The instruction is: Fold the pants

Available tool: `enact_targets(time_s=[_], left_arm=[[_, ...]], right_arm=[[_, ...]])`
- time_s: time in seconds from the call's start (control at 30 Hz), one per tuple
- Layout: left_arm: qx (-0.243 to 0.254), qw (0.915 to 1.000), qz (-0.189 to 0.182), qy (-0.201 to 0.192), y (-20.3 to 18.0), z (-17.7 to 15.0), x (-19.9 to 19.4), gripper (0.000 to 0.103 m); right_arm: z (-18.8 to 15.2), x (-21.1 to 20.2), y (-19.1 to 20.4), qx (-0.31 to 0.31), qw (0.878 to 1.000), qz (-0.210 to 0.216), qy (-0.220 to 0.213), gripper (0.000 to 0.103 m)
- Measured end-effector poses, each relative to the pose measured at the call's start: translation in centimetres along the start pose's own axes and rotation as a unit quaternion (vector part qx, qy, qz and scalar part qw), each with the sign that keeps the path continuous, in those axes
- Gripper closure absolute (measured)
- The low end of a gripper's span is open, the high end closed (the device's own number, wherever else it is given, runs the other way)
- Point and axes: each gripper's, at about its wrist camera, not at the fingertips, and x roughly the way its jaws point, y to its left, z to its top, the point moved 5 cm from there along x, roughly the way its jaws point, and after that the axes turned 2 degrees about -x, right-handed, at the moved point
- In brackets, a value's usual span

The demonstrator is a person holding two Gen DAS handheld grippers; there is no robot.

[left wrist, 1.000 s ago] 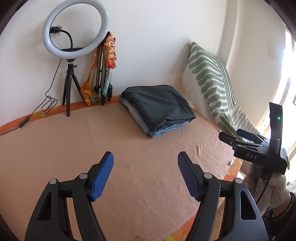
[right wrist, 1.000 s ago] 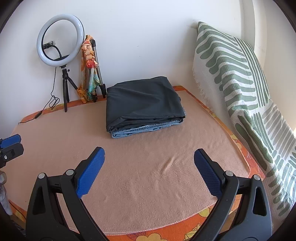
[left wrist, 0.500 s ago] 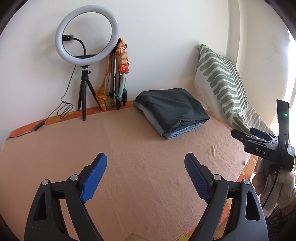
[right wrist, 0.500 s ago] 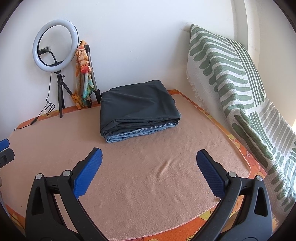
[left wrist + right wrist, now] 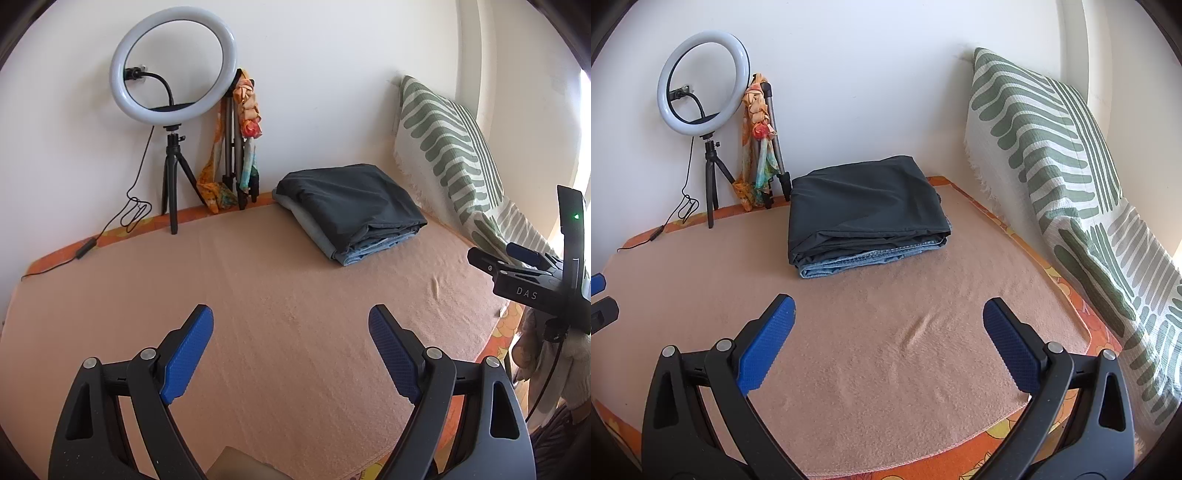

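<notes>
A folded pair of dark grey pants (image 5: 354,203) (image 5: 866,206) lies on top of folded blue jeans (image 5: 373,248) (image 5: 871,260), stacked at the far side of the peach blanket (image 5: 280,295) (image 5: 886,347). My left gripper (image 5: 291,350) is open and empty, held above the blanket's near part, well short of the stack. My right gripper (image 5: 886,339) is open and empty, also short of the stack. The right gripper also shows at the right edge of the left wrist view (image 5: 532,273).
A ring light on a tripod (image 5: 173,88) (image 5: 703,83) stands at the back left by the wall, with a second tripod and a patterned scarf (image 5: 245,147) (image 5: 759,147) beside it. A green-striped pillow (image 5: 450,155) (image 5: 1071,184) leans along the right side.
Both grippers have drawn back and tilted, so the stack sits a little farther off and lower in each view. Both stay open and empty.
</notes>
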Motion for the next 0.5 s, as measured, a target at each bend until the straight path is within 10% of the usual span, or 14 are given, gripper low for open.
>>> enact_targets(time_s=[0.5], left_arm=[[0.005, 0.9999, 0.013, 0.009, -0.1, 0.21, 0.04, 0.017]], right_arm=[[0.02, 0.24, 0.29, -0.006, 1.0, -0.001, 0.001, 0.0]])
